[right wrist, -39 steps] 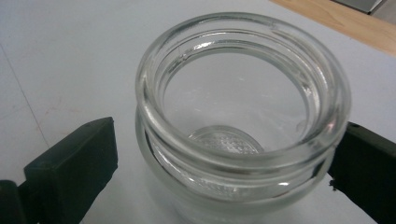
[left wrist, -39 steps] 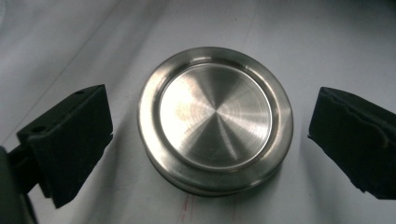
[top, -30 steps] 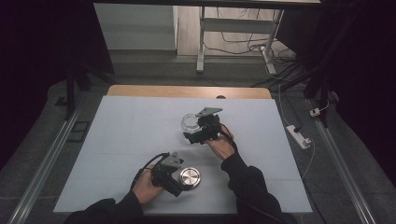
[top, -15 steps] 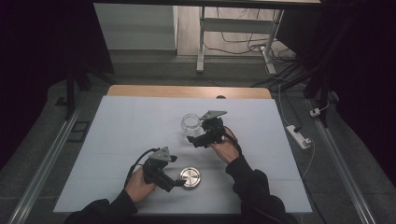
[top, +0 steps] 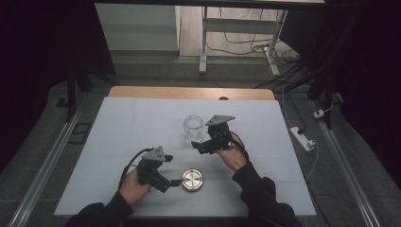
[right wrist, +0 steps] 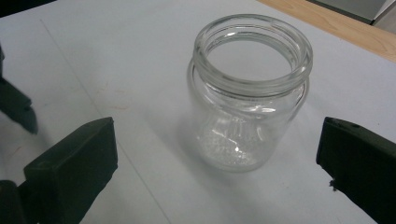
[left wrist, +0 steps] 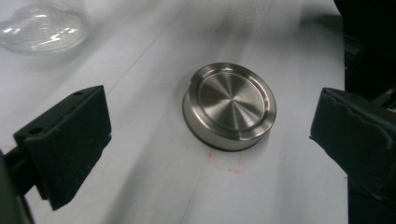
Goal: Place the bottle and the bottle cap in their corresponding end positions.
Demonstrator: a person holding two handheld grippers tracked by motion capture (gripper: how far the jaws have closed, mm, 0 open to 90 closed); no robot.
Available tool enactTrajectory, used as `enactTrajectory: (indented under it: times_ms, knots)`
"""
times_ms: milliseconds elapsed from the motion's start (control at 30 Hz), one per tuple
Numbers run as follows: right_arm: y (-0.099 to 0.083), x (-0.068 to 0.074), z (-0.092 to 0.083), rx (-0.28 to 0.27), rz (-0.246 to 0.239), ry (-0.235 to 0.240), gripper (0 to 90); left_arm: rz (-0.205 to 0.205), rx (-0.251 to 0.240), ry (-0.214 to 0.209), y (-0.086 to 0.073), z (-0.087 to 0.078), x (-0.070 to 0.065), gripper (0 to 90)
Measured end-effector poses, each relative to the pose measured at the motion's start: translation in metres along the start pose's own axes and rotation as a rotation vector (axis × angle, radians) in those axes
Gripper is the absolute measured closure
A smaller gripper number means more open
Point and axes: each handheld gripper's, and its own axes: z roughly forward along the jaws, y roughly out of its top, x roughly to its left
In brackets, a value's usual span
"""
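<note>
On white table: clear lidless jar upright, steel lid apart; both tongs agape.

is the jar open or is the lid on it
Open. The glass jar stands upright with a bare mouth; the metal lid lies apart on the table.

Looks like lab or test room: white-covered table on dark floor, metal stand and loose cables beyond table, power strip right of table.
</note>
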Motion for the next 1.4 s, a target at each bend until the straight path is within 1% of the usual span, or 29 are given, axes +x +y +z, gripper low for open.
enactTrajectory:
  times_ms: [133, 267, 400, 500, 600, 700, 800, 867, 1000, 1100, 1233, 1400]
  knots:
    - [-0.003, 0.003, -0.005, 0.001, -0.008, 0.006, 0.0, -0.002, -0.005, 0.019, -0.003, -0.007, 0.000, 0.0]
    - [-0.007, 0.006, -0.010, 0.005, -0.004, 0.016, 0.0, -0.011, -0.009, 0.046, -0.006, -0.014, 0.000, 0.0]
    - [-0.010, 0.009, -0.014, 0.027, 0.001, 0.024, 0.0, -0.018, -0.011, 0.069, -0.010, -0.019, 0.000, 0.0]
    - [-0.013, 0.011, -0.018, 0.024, 0.003, 0.020, 0.0, -0.029, -0.021, 0.077, -0.013, -0.025, 0.000, 0.0]
    - [-0.017, 0.013, -0.022, 0.025, 0.018, 0.018, 0.0, -0.042, -0.031, 0.086, -0.016, -0.030, 0.001, 0.0]
    - [-0.020, 0.013, -0.025, 0.035, 0.037, 0.006, 0.0, -0.053, -0.026, 0.102, -0.019, -0.035, 0.001, 0.0]
    - [-0.024, 0.014, -0.029, 0.038, 0.035, -0.001, 0.0, -0.060, -0.018, 0.115, -0.022, -0.039, 0.000, 0.0]
    - [-0.027, 0.016, -0.032, 0.035, 0.024, -0.017, 0.0, -0.063, -0.020, 0.123, -0.024, -0.043, 0.000, 0.0]
    - [-0.032, 0.018, -0.038, 0.027, 0.041, -0.015, 0.0, -0.084, -0.036, 0.135, -0.029, -0.051, 0.000, 0.0]
    - [-0.036, 0.018, -0.044, 0.011, 0.053, -0.010, 0.0, -0.094, -0.038, 0.149, -0.033, -0.057, 0.000, 0.0]
    - [-0.042, 0.020, -0.053, -0.001, 0.060, -0.009, 0.0, -0.106, -0.041, 0.160, -0.038, -0.064, -0.001, 0.0]
    - [-0.051, 0.021, -0.065, -0.011, 0.052, -0.015, 0.0, -0.116, -0.038, 0.177, -0.045, -0.073, -0.002, 0.0]
